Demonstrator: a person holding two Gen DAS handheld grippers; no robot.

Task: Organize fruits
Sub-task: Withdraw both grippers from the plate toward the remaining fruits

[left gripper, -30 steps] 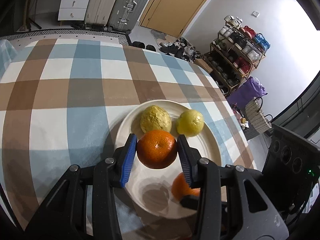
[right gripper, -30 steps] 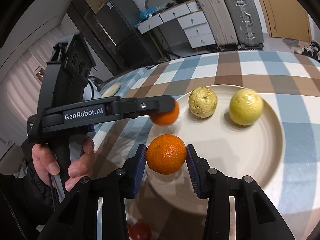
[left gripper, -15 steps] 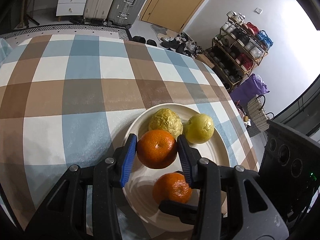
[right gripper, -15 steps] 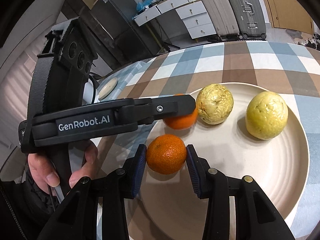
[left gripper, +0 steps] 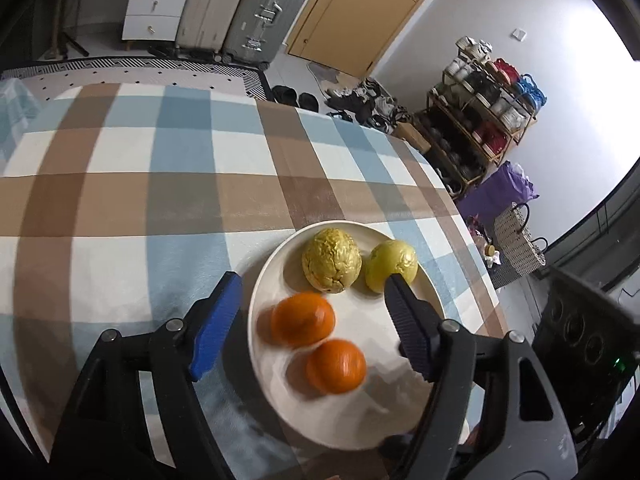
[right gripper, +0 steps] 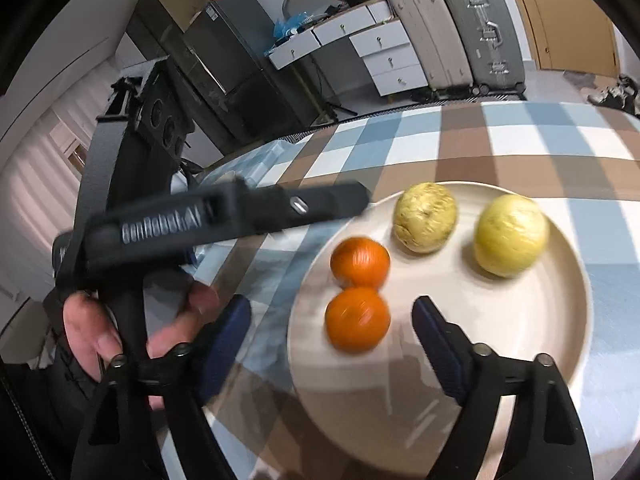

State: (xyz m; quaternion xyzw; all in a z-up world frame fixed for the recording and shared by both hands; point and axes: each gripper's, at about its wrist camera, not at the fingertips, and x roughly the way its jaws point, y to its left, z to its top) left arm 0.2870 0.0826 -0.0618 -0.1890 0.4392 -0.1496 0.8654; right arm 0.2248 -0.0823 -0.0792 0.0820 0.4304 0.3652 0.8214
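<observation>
A cream plate (left gripper: 428, 300) (right gripper: 560, 332) on the checked tablecloth holds two oranges and two yellow-green fruits. In the left wrist view one orange (left gripper: 303, 319) lies on the plate between the spread blue pads of my left gripper (left gripper: 308, 292), touching neither pad; its jaws are opening. The second orange (left gripper: 337, 366) lies beside it. A wrinkled yellow fruit (left gripper: 331, 260) and a smoother one (left gripper: 386, 266) sit farther back. In the right wrist view my right gripper (right gripper: 330, 318) is opening around the near orange (right gripper: 357, 319), free of both pads, with the other orange (right gripper: 360, 262) just behind.
The left gripper's black body (right gripper: 224, 220) and the hand holding it (right gripper: 92, 332) cross the left of the right wrist view. The checked tablecloth (left gripper: 132, 184) stretches away behind the plate. Suitcases (left gripper: 256, 8), white drawers (left gripper: 156, 4) and a shoe rack (left gripper: 488, 116) stand beyond the table.
Both grippers were shut on an orange each; both have let go, jaws now spread. The two oranges rest side by side on the plate.
</observation>
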